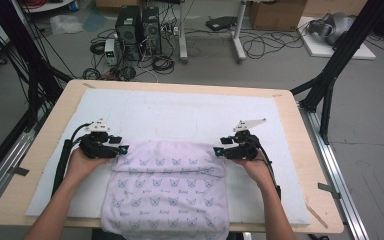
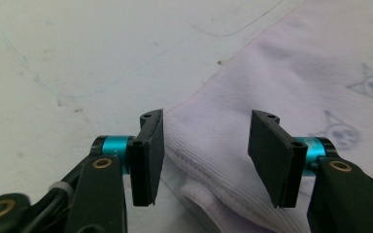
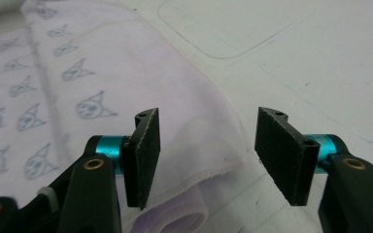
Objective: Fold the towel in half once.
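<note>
A pale lilac towel (image 1: 167, 187) printed with small blue cat faces lies folded on the white mat, its near end hanging over the table's front edge. My left gripper (image 1: 121, 145) is at the towel's far left corner and stands open; in the left gripper view (image 2: 206, 160) that folded corner (image 2: 213, 145) lies between the spread jaws, untouched by the pads. My right gripper (image 1: 219, 148) is at the far right corner, also open. In the right gripper view (image 3: 206, 158) the towel's folded edge (image 3: 199, 145) runs under the gap.
A white mat (image 1: 180, 117) covers the wooden table (image 1: 300, 150), with a faint pen outline (image 1: 177, 130) drawn beyond the towel. Black frame posts (image 1: 330, 75) stand at both sides. Computers and cables lie on the floor behind the table.
</note>
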Motion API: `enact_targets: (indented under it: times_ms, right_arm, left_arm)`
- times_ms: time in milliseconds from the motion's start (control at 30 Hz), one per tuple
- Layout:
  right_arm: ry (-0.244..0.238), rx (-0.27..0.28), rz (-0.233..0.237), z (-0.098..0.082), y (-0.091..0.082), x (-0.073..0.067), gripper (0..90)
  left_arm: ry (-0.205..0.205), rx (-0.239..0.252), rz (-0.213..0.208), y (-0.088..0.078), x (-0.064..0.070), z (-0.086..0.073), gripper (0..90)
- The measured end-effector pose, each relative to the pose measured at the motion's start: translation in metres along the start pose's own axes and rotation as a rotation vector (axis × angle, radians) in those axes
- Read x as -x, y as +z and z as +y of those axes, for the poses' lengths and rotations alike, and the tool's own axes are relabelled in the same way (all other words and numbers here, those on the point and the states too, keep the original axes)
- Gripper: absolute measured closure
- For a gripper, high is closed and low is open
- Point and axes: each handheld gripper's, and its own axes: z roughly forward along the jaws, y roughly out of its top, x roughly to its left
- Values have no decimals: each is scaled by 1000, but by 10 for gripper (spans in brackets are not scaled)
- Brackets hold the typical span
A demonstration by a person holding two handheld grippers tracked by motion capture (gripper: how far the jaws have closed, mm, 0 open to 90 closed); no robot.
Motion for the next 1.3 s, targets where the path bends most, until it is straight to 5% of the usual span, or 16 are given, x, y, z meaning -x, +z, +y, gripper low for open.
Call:
enact_targets:
  times_ms: [100, 233, 333, 633, 900, 1133, 1300]
  right_arm:
    - [18, -24, 10, 1, 10, 7, 452]
    - [55, -87, 74, -5, 20, 12, 704]
    - [17, -71, 94, -2, 18, 9, 831]
    - [-41, 27, 67, 13, -12, -7, 842]
    - [-136, 98, 63, 18, -46, -42, 842]
    - [-171, 113, 161, -19, -62, -84, 836]
    - [-150, 89, 196, -40, -62, -89, 738]
  left_arm:
    - [0, -36, -6, 10, -2, 3, 546]
    - [19, -49, -18, 13, -5, 1, 818]
    - [39, -23, 4, 7, -2, 3, 855]
    - [68, 93, 27, -23, 10, 10, 865]
    - [123, 168, 2, -65, 35, 3, 862]
    - [166, 130, -75, -85, 70, -45, 846]
    - [155, 65, -87, -85, 76, -61, 654]
